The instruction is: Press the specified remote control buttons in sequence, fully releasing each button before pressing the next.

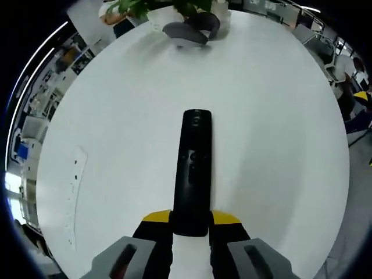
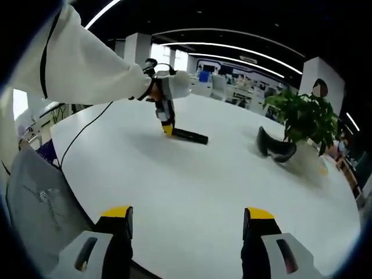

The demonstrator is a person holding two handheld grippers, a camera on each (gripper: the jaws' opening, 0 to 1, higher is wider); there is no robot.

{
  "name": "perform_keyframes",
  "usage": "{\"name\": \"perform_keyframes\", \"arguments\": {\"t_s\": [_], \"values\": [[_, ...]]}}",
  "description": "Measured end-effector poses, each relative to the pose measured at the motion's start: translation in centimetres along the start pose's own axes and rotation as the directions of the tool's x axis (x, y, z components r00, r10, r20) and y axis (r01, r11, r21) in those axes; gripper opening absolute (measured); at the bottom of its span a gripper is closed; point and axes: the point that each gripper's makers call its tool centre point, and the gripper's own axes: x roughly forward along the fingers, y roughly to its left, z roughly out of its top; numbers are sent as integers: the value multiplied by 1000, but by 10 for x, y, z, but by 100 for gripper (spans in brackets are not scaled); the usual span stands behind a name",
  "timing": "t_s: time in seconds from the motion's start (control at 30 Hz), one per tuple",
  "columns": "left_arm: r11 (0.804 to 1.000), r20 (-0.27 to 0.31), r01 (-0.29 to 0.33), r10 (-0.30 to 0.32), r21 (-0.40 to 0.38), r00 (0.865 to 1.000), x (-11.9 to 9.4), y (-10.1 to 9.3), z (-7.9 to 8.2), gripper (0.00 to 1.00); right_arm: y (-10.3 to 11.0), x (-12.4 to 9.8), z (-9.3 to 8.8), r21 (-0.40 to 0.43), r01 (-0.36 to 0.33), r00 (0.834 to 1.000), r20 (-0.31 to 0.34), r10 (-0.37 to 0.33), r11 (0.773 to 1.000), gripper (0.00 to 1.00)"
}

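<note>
Remote control (image 1: 193, 174): flat on white tabletop (image 1: 279, 145), long axis in line with left hand-held gripper (image 1: 190, 232), far end pointing away | left hand-held gripper: clamped on remote's near end | right hand-held gripper (image 2: 187, 232): jaws spread, holding nothing, above tabletop edge.

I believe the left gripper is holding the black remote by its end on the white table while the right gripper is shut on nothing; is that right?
Not quite: the right gripper is open, jaws wide apart, as the right gripper view shows. The left gripper does hold the black remote by its end on the white table.
</note>
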Motion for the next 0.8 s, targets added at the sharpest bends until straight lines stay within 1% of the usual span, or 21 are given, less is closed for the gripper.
{"name": "perform_keyframes", "arguments": {"t_s": [0.03, 0.07, 0.17, 0.3, 0.37, 0.4, 0.6, 0.77, 0.8], "values": [[1000, 7, 13, -13, -10, 1000, -2, -9, -1, 21, 0, 0, 0, -5, 0, 1000, 0, 0, 1000, 77], [1000, 17, 16, -15, -17, 1000, -2, -14, -2, 21, 1, 0, 0, -7, 0, 1000, 0, 0, 1000, 77], [1000, 19, 19, -19, -1, 1000, -1, -29, -8, 21, 1, 0, 0, -10, -2, 1000, 1, 2, 1000, 77], [1000, 22, 21, -21, 5, 1000, -2, -39, -13, 21, 1, -1, 1, -12, -2, 1000, 7, 2, 1000, 77], [1000, 27, 21, -21, 3, 999, -6, -47, -15, 21, 1, -1, 1, -15, -2, 1000, 6, 2, 1000, 77], [1000, 33, 21, -21, 16, 999, -9, -52, -16, 21, 1, -2, 1, -17, -1, 1000, 9, 1, 1000, 77], [999, 31, 34, -35, 22, 999, -14, -73, -26, 21, 1, -3, 3, -24, 7, 1000, 21, -7, 1000, 77], [999, 44, 44, -45, 22, 998, -19, -89, -29, 21, 1, -4, 3, -33, 12, 1000, 22, -11, 999, 77], [999, 39, 47, -48, 26, 998, -19, -93, -29, 21, 1, -4, 4, -33, 12, 1000, 26, -11, 999, 76]]}}
